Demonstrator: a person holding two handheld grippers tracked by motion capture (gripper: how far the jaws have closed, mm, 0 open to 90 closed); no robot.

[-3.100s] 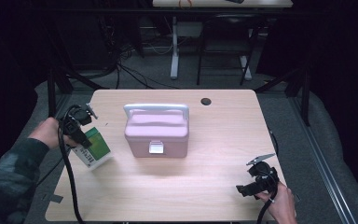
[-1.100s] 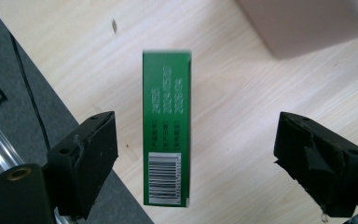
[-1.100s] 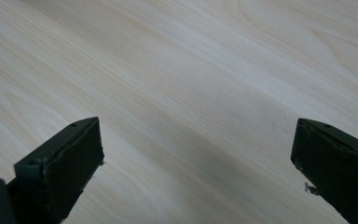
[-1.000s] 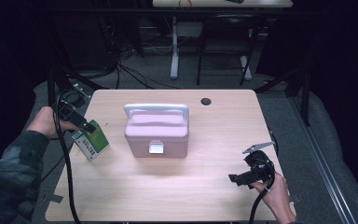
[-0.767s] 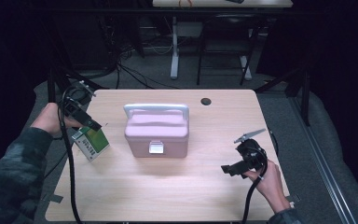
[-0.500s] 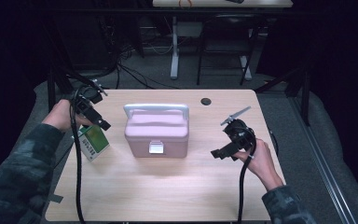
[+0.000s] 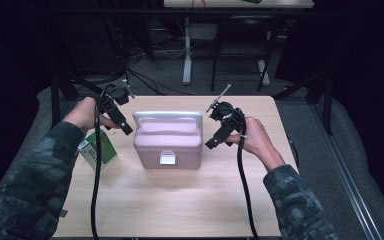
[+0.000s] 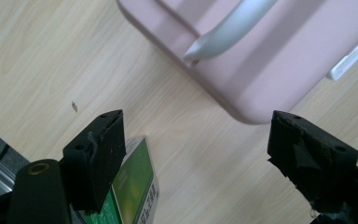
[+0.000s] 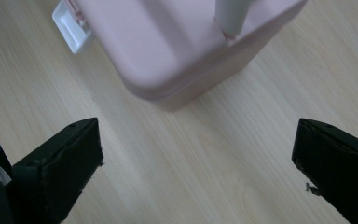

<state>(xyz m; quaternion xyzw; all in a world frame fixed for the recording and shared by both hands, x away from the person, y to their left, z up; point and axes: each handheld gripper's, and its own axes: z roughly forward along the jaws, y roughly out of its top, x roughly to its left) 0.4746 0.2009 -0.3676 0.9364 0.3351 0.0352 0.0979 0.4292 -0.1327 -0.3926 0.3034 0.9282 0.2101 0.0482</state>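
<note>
While the pink box (image 7: pixel 168 141) is sitting closed at the middle of the table (image 7: pixel 190 205), the left gripper (image 7: pixel 125 129) is hovering just off its left end, jaws apart with nothing between them, having just been closing a little. The right gripper (image 7: pixel 211 145) is hanging beside its right end, jaws spread wide and empty. A green carton (image 7: pixel 98 149) is lying left of the box.
</note>
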